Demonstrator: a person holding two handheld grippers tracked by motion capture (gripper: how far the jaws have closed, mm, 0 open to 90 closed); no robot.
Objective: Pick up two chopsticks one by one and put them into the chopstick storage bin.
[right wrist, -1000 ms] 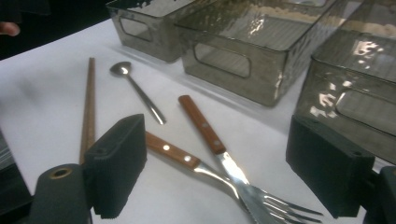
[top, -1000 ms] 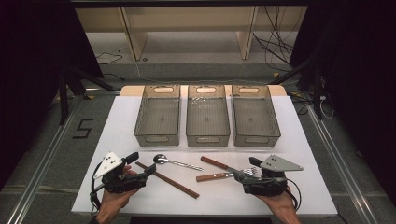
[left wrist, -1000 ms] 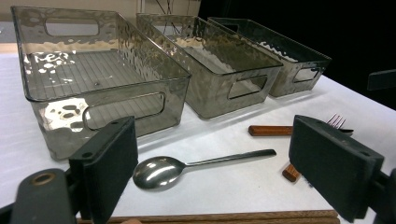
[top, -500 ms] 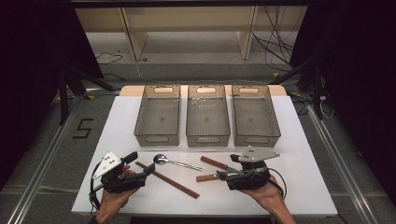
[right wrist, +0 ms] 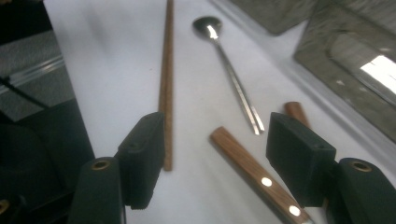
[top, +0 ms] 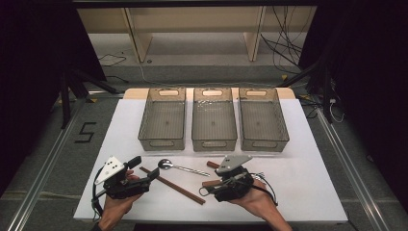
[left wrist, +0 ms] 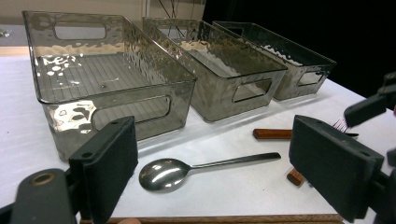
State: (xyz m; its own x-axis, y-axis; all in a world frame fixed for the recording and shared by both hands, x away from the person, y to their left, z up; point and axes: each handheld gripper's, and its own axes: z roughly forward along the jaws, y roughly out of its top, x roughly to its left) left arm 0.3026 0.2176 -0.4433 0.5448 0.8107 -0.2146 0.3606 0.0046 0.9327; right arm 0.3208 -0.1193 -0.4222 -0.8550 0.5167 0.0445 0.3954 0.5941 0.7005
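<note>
A steel spoon (top: 183,167) lies on the white table (top: 308,187) in front of the bins, with a brown chopstick (top: 174,186) slanting beside it. My left gripper (top: 144,168) stands open just left of both; in the left gripper view the spoon (left wrist: 196,168) lies between its spread pads (left wrist: 109,168). My right gripper (top: 210,186) points left over a wooden-handled utensil (top: 210,183). Its jaws have just been closing, and the riveted handle (right wrist: 254,173) lies between the pads (right wrist: 299,158) untouched. A second wooden handle (right wrist: 296,113) lies farther right.
Three clear grey bins (top: 162,139) (top: 213,140) (top: 264,140) stand in a row across the middle of the table, all empty. Bare white table lies to the right of my right hand. The chopstick (right wrist: 166,70) runs past the right gripper's left pad.
My right gripper has slid left across the table from the right side to over the wooden-handled utensil, and its jaws have narrowed. The left gripper has stayed where it was.
</note>
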